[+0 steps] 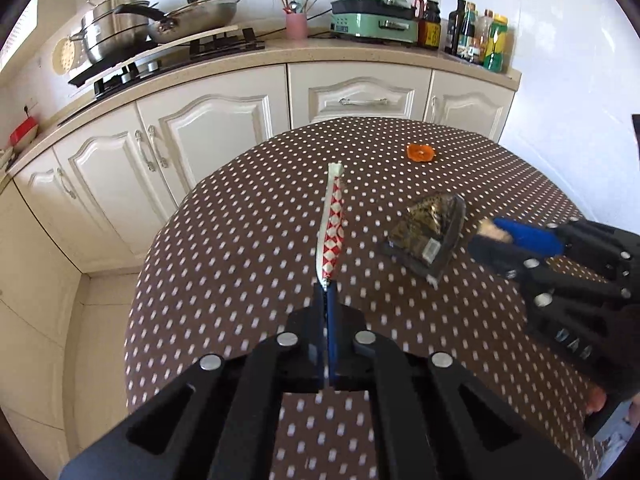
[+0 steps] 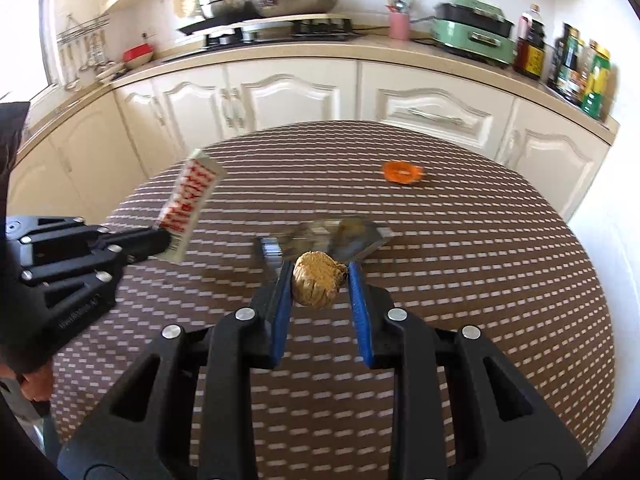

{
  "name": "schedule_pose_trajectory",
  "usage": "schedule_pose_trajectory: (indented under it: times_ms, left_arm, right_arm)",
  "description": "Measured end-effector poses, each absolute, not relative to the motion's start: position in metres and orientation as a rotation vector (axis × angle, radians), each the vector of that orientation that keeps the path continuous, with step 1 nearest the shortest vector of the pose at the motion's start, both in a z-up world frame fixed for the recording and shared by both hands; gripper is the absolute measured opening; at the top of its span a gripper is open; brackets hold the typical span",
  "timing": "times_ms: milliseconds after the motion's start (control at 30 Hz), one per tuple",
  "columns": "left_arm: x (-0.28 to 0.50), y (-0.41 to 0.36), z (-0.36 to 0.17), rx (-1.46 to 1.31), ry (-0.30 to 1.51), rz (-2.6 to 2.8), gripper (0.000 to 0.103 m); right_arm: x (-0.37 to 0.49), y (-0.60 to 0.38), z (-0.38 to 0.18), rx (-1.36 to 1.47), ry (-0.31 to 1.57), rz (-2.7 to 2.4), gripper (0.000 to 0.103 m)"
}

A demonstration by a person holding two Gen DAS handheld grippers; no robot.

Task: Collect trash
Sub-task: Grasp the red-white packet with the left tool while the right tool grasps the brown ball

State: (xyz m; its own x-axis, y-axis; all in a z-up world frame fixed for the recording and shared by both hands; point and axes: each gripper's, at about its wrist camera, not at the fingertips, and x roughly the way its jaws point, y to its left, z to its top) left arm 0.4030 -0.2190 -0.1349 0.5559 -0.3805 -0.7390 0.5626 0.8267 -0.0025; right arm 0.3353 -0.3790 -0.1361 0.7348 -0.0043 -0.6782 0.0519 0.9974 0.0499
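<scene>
Both hands are loaded at once. The left gripper [image 1: 327,292] has its jaws pressed together on the tail end of a red-and-white wrapper [image 1: 333,224], which sticks straight out ahead of the tips, flat and stiff, seen edge-on from the left wrist. From the right wrist the same wrapper [image 2: 188,210] shows its printed face, a long pale sachet with red lettering, tilted up and clear of the table [image 2: 500,280].

The right gripper [image 2: 318,280] pinches a tan crumpled ball [image 2: 318,283] between its blue pads, jaws only partly closed because the lump fills the gap. It looks like wadded paper or a husk, rounded and ridged; I cannot tell which.

So two pieces seem to be picked up, none visibly binned; no bin shows in either view. Two pieces are left on the dotted cloth. Just beyond the right jaws lies a dark crinkled plastic packet [image 2: 344,236], blurred here; the left wrist shows the packet [image 1: 430,236] better, roughly triangular, shiny, with a small white label at its near corner, off to the right of the left tips. Well ahead of both grippers, toward the far edge, sits a small orange scrap [image 1: 420,153], flat and ruffled like peel.

By my reckoning that is about halfway on pickups, with drop-off still to come.
</scene>
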Motion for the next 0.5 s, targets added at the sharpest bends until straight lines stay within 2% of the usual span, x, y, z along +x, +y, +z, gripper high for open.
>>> schedule_pose_trajectory:
  times_ms: [167,500]
  left_arm:
    - [0.381,-0.176,-0.127,0.204,0.785,-0.53,0.001]
    - [0.329,-0.037,-0.117,0.086,0.716,-0.382,0.001]
  right_arm:
    - [0.329,-0.33,-0.128,0.054,0.74,0.045,0.027]
    - [0.326,-0.19,-0.106,-0.002,0.706,0.24,0.027]
